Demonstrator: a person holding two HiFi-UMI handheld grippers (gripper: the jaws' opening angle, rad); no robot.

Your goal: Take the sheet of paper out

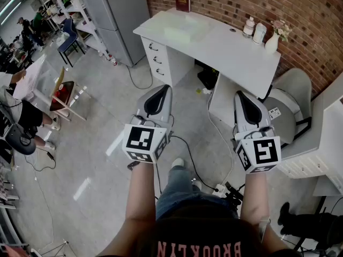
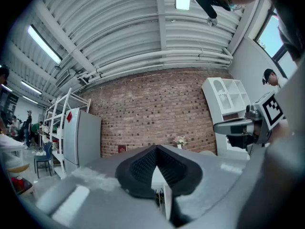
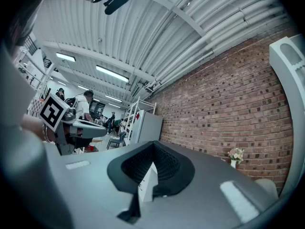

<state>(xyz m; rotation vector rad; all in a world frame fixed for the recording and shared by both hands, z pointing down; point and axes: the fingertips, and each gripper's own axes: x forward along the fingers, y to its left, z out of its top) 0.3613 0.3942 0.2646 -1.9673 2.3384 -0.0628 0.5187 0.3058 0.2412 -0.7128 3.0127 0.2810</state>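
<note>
The left gripper (image 1: 161,92) and the right gripper (image 1: 244,101) are held level, side by side, above the floor (image 1: 107,116) and apart from the white worktop (image 1: 230,52). The left fingers (image 2: 138,168) are seen clenched, tips met, with nothing gripped. The right fingers (image 3: 167,163) are likewise clenched and empty. A pale flat item (image 1: 182,35) is noted on the worktop; whether it is the sheet of paper cannot be told. A vase (image 1: 272,42) is noted on the worktop beside the brick wall (image 1: 225,1).

Head view looks steeply down; both gripper views face level toward the shared brick wall (image 2: 157,109).
</note>
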